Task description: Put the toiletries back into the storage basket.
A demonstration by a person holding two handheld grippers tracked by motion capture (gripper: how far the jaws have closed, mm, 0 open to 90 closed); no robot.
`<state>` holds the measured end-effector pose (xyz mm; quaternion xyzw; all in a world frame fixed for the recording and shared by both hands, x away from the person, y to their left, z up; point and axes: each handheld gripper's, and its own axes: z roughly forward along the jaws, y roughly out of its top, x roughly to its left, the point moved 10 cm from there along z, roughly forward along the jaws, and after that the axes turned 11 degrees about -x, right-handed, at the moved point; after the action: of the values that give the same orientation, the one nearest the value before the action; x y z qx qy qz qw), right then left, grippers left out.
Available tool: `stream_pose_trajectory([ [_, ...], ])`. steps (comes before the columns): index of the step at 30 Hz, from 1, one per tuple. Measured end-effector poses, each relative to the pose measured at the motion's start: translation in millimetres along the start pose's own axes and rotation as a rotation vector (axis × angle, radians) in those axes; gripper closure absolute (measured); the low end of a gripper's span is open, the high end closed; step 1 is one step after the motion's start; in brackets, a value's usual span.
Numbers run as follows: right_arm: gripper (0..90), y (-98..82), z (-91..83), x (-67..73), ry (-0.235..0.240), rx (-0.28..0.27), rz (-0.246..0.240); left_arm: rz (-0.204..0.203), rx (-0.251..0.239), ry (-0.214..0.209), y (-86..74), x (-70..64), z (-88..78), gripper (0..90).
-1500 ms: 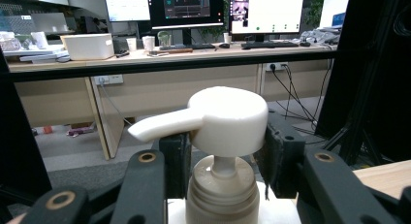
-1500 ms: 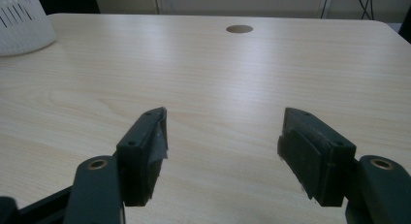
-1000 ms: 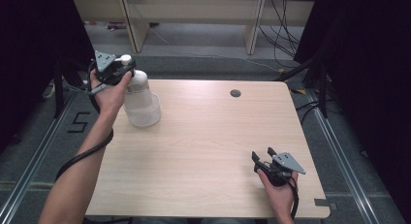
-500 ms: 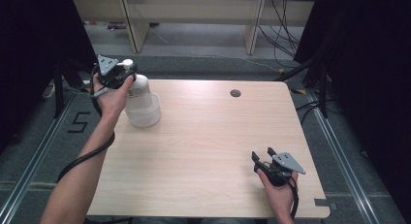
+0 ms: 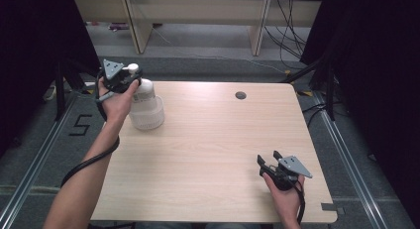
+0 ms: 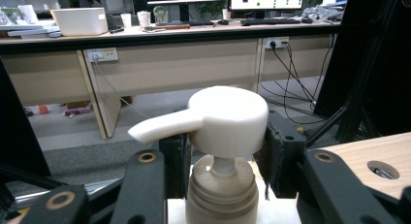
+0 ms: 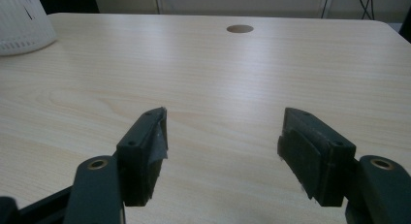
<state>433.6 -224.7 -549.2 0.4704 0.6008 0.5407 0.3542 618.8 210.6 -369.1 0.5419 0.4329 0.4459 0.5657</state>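
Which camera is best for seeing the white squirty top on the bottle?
The left gripper view: the pump top is close and sharp between the jaws. The high view shows it small. The right gripper view catches the bottle's base.

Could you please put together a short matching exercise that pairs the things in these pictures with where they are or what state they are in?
Things:
1. left gripper
2. right gripper
3. pump bottle
4. round hole

Places or states:
A. in the tabletop near its far edge
B. jaws apart over bare wood
C. stands at the table's far left corner
D. jaws either side of the pump neck

Pairs: 1-D, 2-B, 3-C, 4-A
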Motion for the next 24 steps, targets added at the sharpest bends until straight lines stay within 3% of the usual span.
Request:
stream_pose_trajectory([
  [24, 34.8, 0.1, 0.1, -0.4, 0.004, 0.0, -0.007, -0.016, 0.014, -0.01, -16.6, -0.3, 1.5, 59.0],
])
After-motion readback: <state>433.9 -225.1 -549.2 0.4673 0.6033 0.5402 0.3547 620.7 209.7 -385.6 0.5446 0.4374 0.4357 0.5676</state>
